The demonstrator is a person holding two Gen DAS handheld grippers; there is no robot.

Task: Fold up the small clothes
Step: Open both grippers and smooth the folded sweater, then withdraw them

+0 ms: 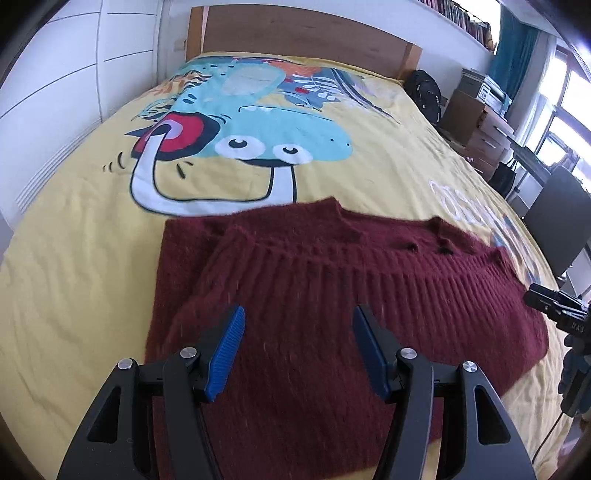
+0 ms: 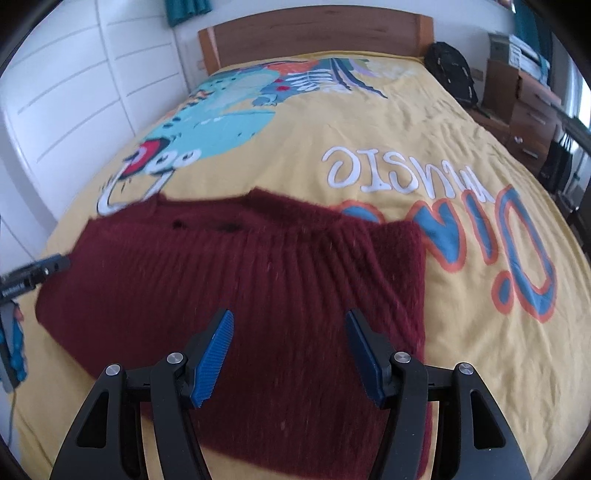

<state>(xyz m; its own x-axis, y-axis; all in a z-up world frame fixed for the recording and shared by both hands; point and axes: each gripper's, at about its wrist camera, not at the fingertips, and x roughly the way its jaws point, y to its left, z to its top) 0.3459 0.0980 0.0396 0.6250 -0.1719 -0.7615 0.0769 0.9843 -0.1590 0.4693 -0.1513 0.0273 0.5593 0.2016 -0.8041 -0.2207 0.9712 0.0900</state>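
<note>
The maroon knit sweater (image 1: 332, 295) lies flat on the yellow bedspread (image 1: 74, 295), near the foot edge of the bed and well short of the wooden headboard (image 1: 295, 33). Its neckline points toward the headboard, and the far parts on both sides look already turned in over the body, though blur hides the exact lay of the sleeves. The ribbed knit is thick and fluffy, so it will likely hold a fold but slip a little on itself.

The left gripper (image 1: 297, 350) hangs over the left half of the sweater with its blue pads spread and nothing between them. The right gripper (image 2: 290, 350) hangs over the right half, likewise spread and empty. Neither appears to touch the cloth.

The step in hand is probably to take the near hem and fold it up toward the neckline. To do it well, each gripper should come down at the hem near its own corner, pinch through all layers, and bite deep enough that the fuzzy knit does not pull free. Both should lift together and level, carry the hem toward the headboard, and lay it down square with the shoulder line, avoiding dragging the bedspread along
</note>
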